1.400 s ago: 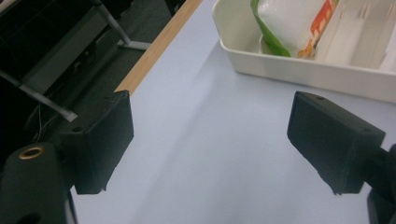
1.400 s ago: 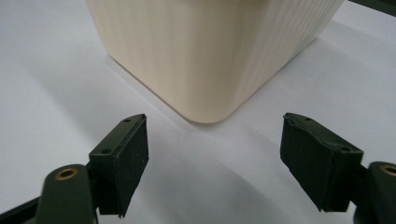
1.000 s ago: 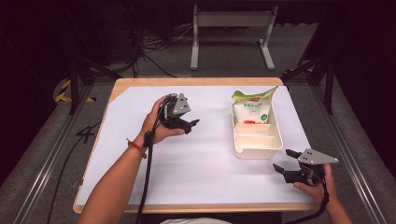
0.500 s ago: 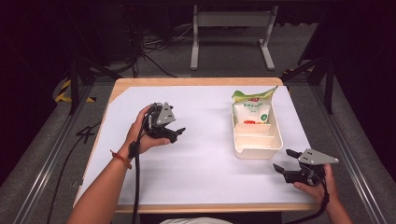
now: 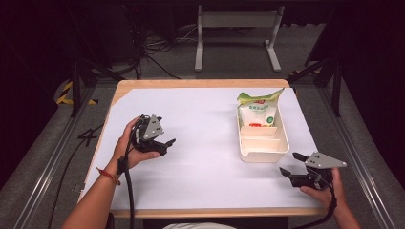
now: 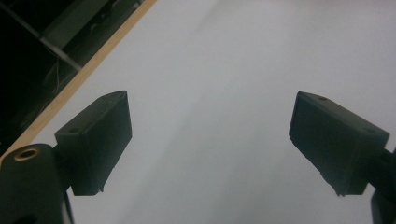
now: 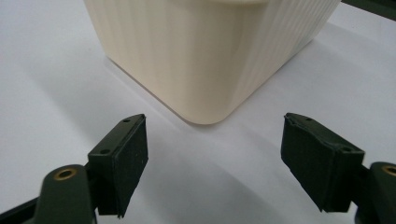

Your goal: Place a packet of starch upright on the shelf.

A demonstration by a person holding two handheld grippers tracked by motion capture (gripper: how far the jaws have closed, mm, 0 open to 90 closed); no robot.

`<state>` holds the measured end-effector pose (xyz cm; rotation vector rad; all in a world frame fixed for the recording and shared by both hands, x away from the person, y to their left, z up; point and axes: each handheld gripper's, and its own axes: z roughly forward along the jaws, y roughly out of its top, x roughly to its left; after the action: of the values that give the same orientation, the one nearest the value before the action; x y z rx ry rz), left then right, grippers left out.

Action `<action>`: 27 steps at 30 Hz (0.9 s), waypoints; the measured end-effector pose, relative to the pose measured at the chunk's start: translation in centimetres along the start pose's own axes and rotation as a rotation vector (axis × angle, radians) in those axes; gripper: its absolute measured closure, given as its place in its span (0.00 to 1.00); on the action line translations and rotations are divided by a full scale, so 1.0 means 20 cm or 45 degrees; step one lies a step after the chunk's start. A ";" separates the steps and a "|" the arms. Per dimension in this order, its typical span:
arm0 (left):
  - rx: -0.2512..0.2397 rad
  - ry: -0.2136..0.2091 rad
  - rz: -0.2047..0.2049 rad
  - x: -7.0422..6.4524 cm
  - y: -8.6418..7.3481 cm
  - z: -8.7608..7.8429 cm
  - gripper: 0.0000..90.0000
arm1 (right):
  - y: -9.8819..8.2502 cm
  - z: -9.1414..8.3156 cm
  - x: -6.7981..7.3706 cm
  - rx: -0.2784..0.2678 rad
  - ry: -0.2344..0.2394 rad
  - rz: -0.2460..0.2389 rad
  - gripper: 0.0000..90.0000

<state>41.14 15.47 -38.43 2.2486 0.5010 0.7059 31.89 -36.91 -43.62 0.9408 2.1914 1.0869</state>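
Note:
A cream plastic bin (image 5: pixel 265 143) stands on the right half of the white table, and a green-and-white snack bag (image 5: pixel 258 110) leans upright in its far end. My left gripper (image 5: pixel 162 145) is over the table's left side, open, with only bare white surface between its jaws (image 6: pixel 210 144). My right gripper (image 5: pixel 292 163) rests near the front right edge, open and empty, just right of and in front of the bin. In the right gripper view the bin's ribbed corner (image 7: pixel 205 60) sits close ahead of my right gripper (image 7: pixel 215 158).
The white sheet (image 5: pixel 200 157) covers most of the wooden tabletop (image 5: pixel 191 83). The table's wooden edge (image 6: pixel 88 70) runs at the upper left of the left gripper view. A metal stand (image 5: pixel 236 28) and cables lie on the floor beyond the table.
My left gripper has drawn back toward the front left of the table and dropped lower. The right gripper, bin and bag have stayed put.

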 end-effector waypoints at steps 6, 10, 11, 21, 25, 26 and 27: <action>0.044 0.010 -0.006 -0.02 -0.09 -0.03 0.15 | 0.00 0.00 0.00 0.000 0.000 0.001 0.25; 0.067 -0.001 -0.057 -0.04 -0.19 -0.03 0.16 | 0.00 0.00 0.00 0.002 -0.001 -0.002 0.26; 0.080 -0.002 -0.064 -0.04 -0.22 -0.03 0.16 | 0.00 0.00 0.00 0.002 0.000 -0.003 0.25; 0.068 0.013 -0.136 -0.08 -0.41 -0.11 0.15 | 0.00 0.01 0.00 0.014 0.000 -0.005 0.25; 0.062 0.032 -0.188 -0.10 -0.47 -0.15 0.14 | 0.00 0.01 0.01 0.014 0.001 -0.005 0.25; 0.050 0.028 -0.205 -0.10 -0.49 -0.17 0.15 | 0.00 0.01 0.01 0.014 0.001 -0.005 0.25; 0.041 0.019 -0.229 -0.10 -0.50 -0.18 0.15 | 0.00 0.01 0.01 0.013 0.003 -0.005 0.25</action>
<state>35.86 23.01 -44.30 2.1958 0.7166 0.6268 32.03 -36.66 -43.73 0.9396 2.2016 1.0767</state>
